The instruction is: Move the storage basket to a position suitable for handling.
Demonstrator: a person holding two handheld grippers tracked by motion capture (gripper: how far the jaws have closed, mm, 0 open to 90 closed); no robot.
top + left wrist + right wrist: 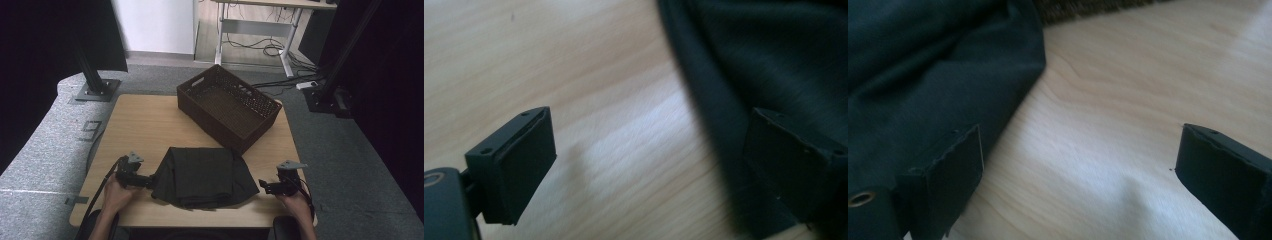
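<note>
**Both grippers sitting open beside the folded dark cloth**

You are holding your left gripper (pixel 148 181) at the left edge of the folded dark cloth (pixel 205 176), which is lying on the near half of the wooden surface (pixel 145 125), midway between your two hands. In the left gripper view its fingers (pixel 516 165) are standing apart: one is hanging over bare wood, the other is sitting in front of the cloth's edge, and nothing is pinched between them.

You are keeping your right gripper (pixel 264 187) just beside the cloth's right corner. In the right gripper view its fingers (pixel 955 170) are also standing wide apart, one in front of the cloth's edge, the other over bare wood, with pale wood showing in the gap. Whether either finger is touching the fabric you cannot tell from these views.

Behind the cloth, a dark woven basket (pixel 200 95) is sitting at an angle on the far right part of the surface, its near corner close to the cloth's far edge.
</note>
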